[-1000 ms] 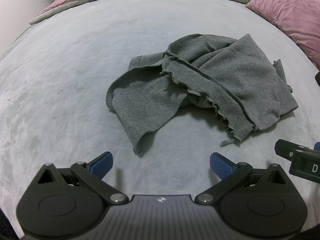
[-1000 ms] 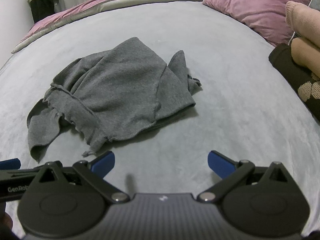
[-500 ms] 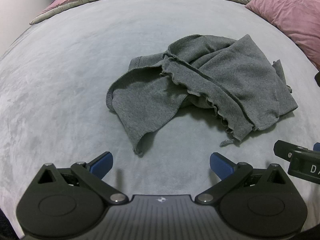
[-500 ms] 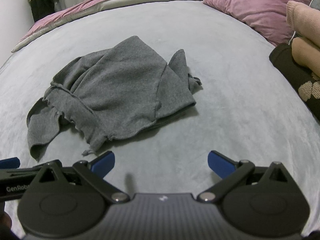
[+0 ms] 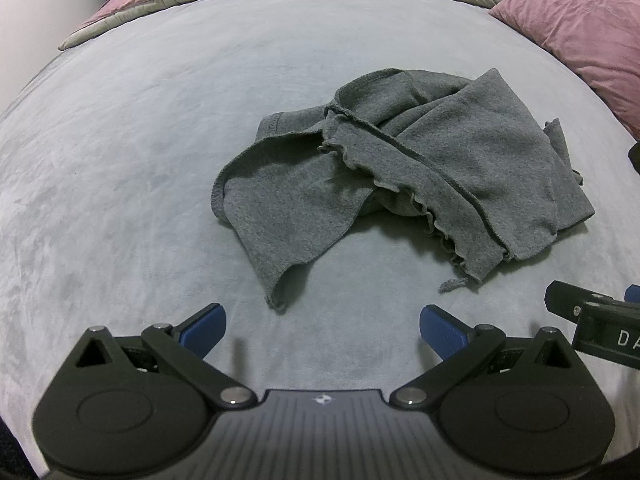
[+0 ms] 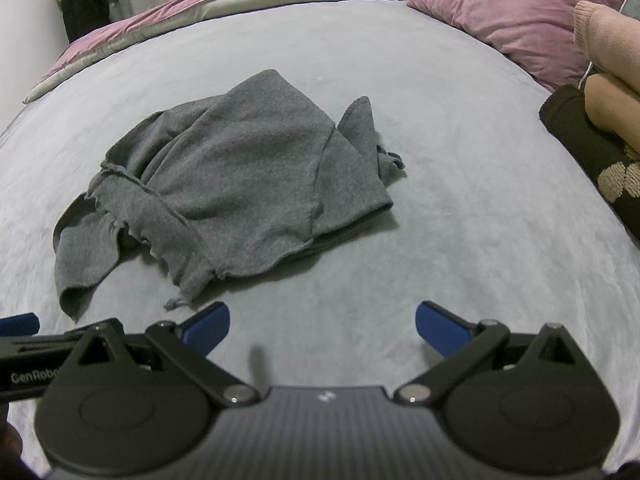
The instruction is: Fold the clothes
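Where visible, folded clothes (image 6: 600, 128) right-view only.

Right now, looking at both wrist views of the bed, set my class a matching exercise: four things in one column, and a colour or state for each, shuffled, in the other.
Things:
1. garment
2. pillow
3. left hand-held gripper
4. bed cover

Colour or state:
A. open, holding nothing
B. pale grey-blue, spread flat
C. dark grey, crumpled
D. mauve

Pairs: 1-C, 2-D, 3-A, 4-B
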Demonstrator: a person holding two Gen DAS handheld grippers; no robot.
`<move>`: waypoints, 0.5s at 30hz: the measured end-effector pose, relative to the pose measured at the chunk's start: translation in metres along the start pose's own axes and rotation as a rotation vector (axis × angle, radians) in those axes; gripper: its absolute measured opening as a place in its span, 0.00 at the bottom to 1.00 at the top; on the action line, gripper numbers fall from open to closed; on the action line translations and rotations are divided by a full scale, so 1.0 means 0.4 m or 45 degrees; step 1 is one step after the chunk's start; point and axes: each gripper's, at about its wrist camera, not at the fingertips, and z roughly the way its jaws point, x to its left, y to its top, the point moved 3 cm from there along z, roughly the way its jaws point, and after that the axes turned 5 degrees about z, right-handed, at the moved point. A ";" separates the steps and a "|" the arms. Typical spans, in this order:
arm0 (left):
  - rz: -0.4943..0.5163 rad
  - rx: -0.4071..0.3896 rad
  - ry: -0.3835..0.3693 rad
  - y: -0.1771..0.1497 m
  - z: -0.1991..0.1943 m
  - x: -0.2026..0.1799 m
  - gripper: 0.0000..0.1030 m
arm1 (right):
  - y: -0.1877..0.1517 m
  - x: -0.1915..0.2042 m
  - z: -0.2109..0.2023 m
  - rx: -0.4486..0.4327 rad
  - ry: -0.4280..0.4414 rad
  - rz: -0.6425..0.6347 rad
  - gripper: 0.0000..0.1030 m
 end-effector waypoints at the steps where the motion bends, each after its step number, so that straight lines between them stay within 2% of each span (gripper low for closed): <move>1: -0.001 0.000 0.001 0.000 0.000 0.000 1.00 | 0.000 0.000 0.000 0.000 0.000 0.000 1.00; 15: -0.001 0.000 0.001 0.000 -0.003 -0.004 1.00 | -0.002 0.001 0.003 0.007 0.003 -0.006 1.00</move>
